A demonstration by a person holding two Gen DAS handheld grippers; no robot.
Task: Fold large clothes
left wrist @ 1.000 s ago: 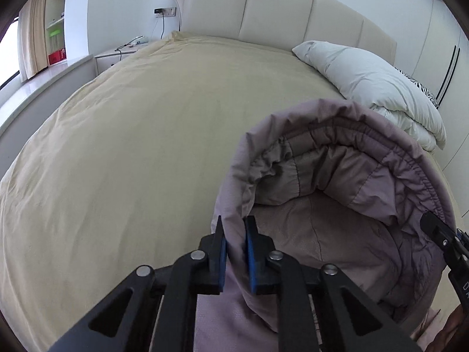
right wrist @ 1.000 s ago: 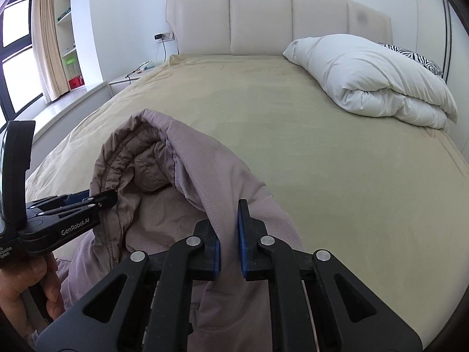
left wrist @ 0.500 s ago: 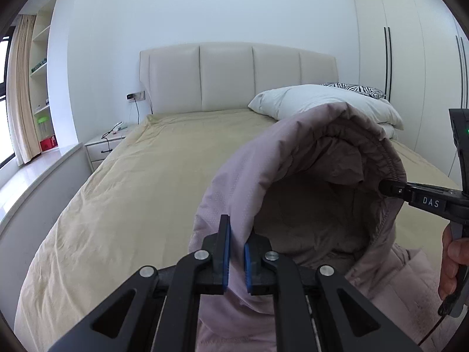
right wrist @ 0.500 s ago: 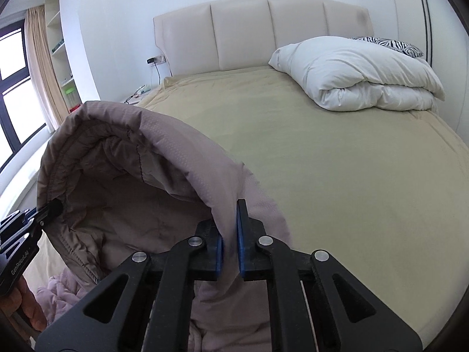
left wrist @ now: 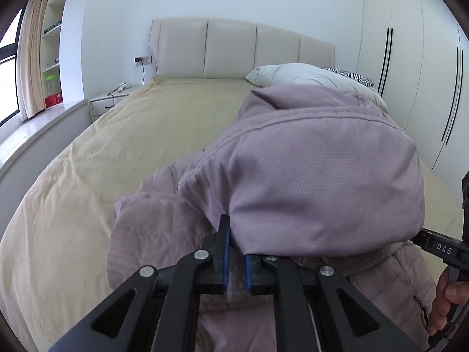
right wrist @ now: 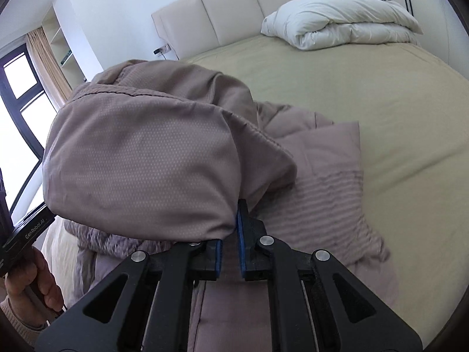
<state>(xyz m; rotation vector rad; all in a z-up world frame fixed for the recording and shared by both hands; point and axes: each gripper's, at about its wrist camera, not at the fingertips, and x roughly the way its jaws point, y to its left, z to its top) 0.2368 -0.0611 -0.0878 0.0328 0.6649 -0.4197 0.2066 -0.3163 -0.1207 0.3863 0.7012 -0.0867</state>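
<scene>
Bedroom setting, with a broad tan bed [left wrist: 123, 146] filling both views, a padded headboard [left wrist: 234, 50] at the top and a white duvet [right wrist: 346, 20] bundled in the upper right of the right wrist view. Front and centre is the mauve padded jacket [right wrist: 322, 182], its body spread on the bed across the lower middle of the frame, and its hood [left wrist: 322, 176] lifted up over it. The left gripper [left wrist: 233, 252] has its blue pads drawn narrow, pinching one edge of the hood at the bottom centre of its view. The right gripper [right wrist: 229, 234] does the same on the opposite edge, closed down on the fabric. Each hand shows at the margin of the other's view.

Looks like the hood is being flipped down onto the jacket's back. To do it well, both grips should travel together at level height, keeping the hood rim taut between them so it lands flat and centred. Lower it onto the jacket before letting go; puffy fill tends to spring back, so a press after release may help.
</scene>
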